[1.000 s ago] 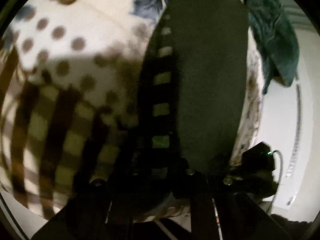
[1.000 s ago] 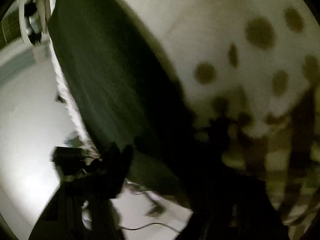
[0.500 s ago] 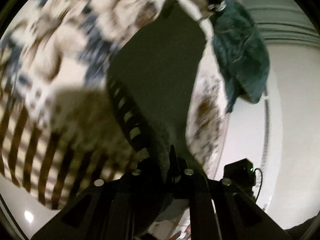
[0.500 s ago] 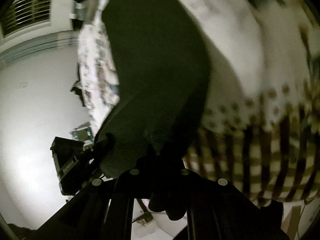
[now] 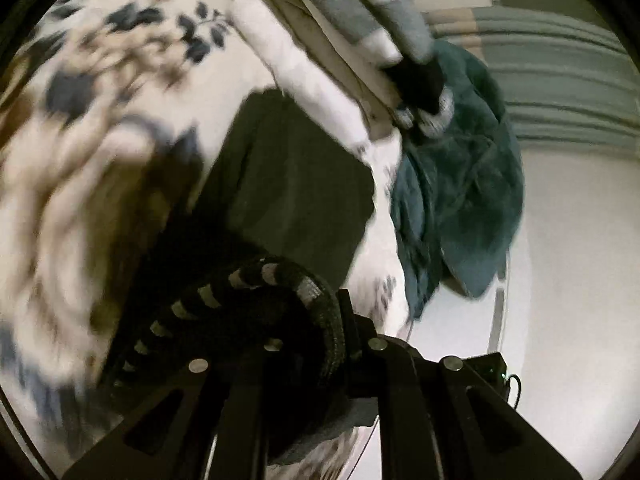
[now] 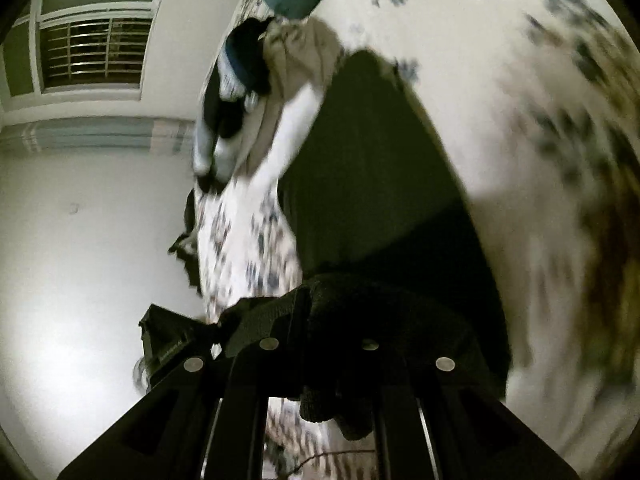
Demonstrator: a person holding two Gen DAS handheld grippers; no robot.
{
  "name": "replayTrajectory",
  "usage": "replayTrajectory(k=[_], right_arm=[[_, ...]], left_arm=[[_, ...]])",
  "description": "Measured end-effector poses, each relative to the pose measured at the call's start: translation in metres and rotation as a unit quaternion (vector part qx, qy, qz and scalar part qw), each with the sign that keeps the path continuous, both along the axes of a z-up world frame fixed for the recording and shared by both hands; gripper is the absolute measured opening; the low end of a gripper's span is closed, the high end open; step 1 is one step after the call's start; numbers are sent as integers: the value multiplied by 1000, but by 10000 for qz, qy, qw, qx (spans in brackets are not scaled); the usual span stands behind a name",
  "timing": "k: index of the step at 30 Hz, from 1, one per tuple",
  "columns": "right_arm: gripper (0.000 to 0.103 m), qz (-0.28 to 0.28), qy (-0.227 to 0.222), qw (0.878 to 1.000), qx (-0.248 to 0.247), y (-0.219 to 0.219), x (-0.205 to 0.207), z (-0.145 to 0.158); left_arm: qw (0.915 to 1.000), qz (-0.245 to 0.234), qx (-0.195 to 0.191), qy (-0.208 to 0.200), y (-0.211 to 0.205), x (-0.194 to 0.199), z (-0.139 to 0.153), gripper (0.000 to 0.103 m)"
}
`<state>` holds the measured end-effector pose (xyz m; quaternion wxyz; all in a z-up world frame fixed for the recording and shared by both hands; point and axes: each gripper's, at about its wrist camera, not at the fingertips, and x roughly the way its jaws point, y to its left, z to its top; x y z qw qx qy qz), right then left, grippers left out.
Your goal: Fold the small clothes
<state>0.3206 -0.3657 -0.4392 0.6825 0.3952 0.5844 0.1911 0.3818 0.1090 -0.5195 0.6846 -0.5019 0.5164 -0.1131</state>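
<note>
The dark garment [image 5: 296,184] lies on the patterned bedspread [image 5: 120,92]. Beyond the garment's far end sits a stack of folded clothes [image 5: 340,40], touching it; a towel [image 5: 460,184] hangs over the bedspread's edge just beside that stack.

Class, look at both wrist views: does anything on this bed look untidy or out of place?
Yes. A teal garment hangs crumpled over the bed's edge, unfolded, beside a neat stack of folded clothes. The dark garment held by both tongs is mid-fold.
</note>
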Motion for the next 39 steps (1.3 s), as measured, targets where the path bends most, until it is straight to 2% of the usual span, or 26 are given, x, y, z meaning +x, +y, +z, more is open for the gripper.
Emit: replayTrajectory(k=[5, 8, 9, 10, 11, 12, 13, 14, 15, 18, 19, 21, 22, 24, 27, 31, 32, 33, 34, 35, 36, 37, 38, 39], right_arm=[[10, -134, -81, 9989, -450, 6, 102, -31], [15, -371, 55, 9979, -525, 0, 146, -47], [24, -385, 132, 9975, -572, 0, 160, -51], [48, -365, 113, 9977, -551, 2, 167, -53], [70, -352, 81, 9979, -531, 4, 171, -54], [75, -331, 2, 9981, -513, 1, 169, -48], [76, -301, -74, 9981, -524, -2, 167, -45], [76, -237, -137, 9979, -583, -5, 162, -41], [76, -119, -167, 9969, -756, -10, 153, -37], [76, 200, -59, 9930, -1164, -25, 128, -40], [76, 273, 33, 9914, -1283, -29, 123, -44], [76, 510, 237, 9878, -1450, -38, 107, -53], [76, 589, 300, 9866, -1495, -41, 103, -56], [76, 794, 429, 9838, -1551, -46, 97, -64], [76, 980, 489, 9832, -1463, -49, 107, -77], [77, 1082, 504, 9879, -995, -38, 146, -97], [77, 1089, 516, 9895, -797, -32, 160, -105], [77, 1099, 521, 9903, -674, -26, 173, -113], [78, 1129, 539, 9906, -549, -21, 183, -121], [78, 1167, 611, 9904, -414, -13, 195, -132], [78, 1190, 700, 9897, -382, -8, 201, -140], [79, 1216, 822, 9885, -359, -2, 207, -149], [79, 1219, 809, 9887, -319, 4, 209, -153], [79, 1270, 741, 9886, -328, 8, 209, -153]], left_arm=[[9996, -34, -215, 166, 12, 96, -35, 11], [9989, -50, -383, 279, 18, 125, -48, 23], [9989, -50, -416, 227, 20, 130, -49, 23], [9990, -55, -412, 157, 22, 131, -47, 23], [9990, -82, -425, 56, 26, 129, -43, 29], [9988, -69, -481, -28, 30, 126, -40, 41], [9986, 10, -510, -106, 38, 115, -36, 71], [9987, 82, -481, -169, 44, 104, -31, 75], [9986, 99, -447, -267, 48, 93, -27, 75], [9991, 29, 284, -326, 53, 41, -15, 75], [9986, -25, 459, -254, 50, 16, -16, 75], [9985, -40, 541, 36, 37, -28, -28, 75], [9988, -21, 467, 130, 32, -41, -33, 75], [9992, 88, 86, 368, 9, -77, -52, 75], [9984, 155, -337, 417, -21, -90, -77, 75], [9960, 518, -635, 361, -57, -73, -110, 76], [9957, 612, -598, 370, -57, -69, -112, 76], [9949, 752, -523, 429, -59, -62, -116, 76], [9909, 1127, -584, 449, -54, -60, -118, 75], [9874, 1402, -615, 399, -51, -61, -117, 68], [9837, 1670, -576, 348, -47, -63, -115, 57], [9827, 1733, -575, 321, -45, -63, -113, 41], [9816, 1785, -611, 294, -43, -63, -112, 33], [9812, 1800, -637, 286, -41, -64, -111, 32]])
